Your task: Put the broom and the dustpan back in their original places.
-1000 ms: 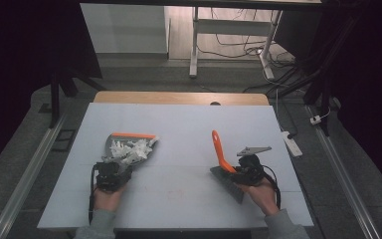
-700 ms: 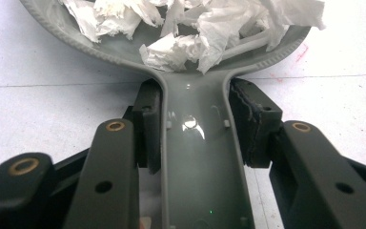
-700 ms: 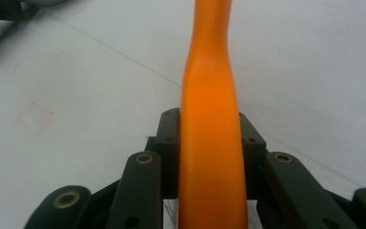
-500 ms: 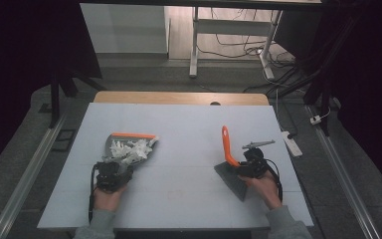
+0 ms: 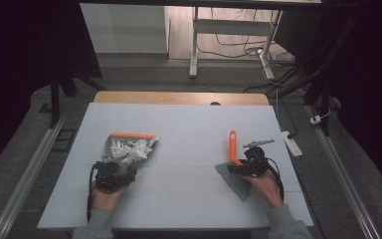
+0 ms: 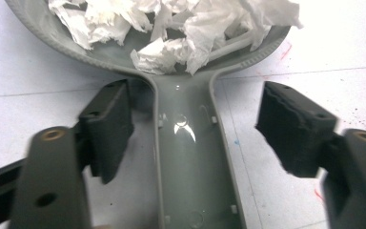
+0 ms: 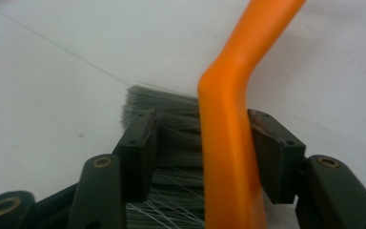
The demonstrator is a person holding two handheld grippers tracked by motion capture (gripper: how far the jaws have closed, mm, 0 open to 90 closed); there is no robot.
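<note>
With the paper scraps [image 5: 128,148] gathered in the dustpan [image 5: 129,152] and the brush [image 5: 235,159] lying down, both the left gripper [image 5: 113,172] and right gripper [image 5: 243,164] have just spread their jaws, so sweeping looks finished.

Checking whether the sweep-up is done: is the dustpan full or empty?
Full. The dustpan holds a heap of torn white paper scraps; the high view shows the same white pile in its tray.

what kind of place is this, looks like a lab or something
Probably a lab or recording workspace, not a home. A bare white table stands in a dark room, loose cables trail across the floor behind it, and metal rails run along its sides.
</note>
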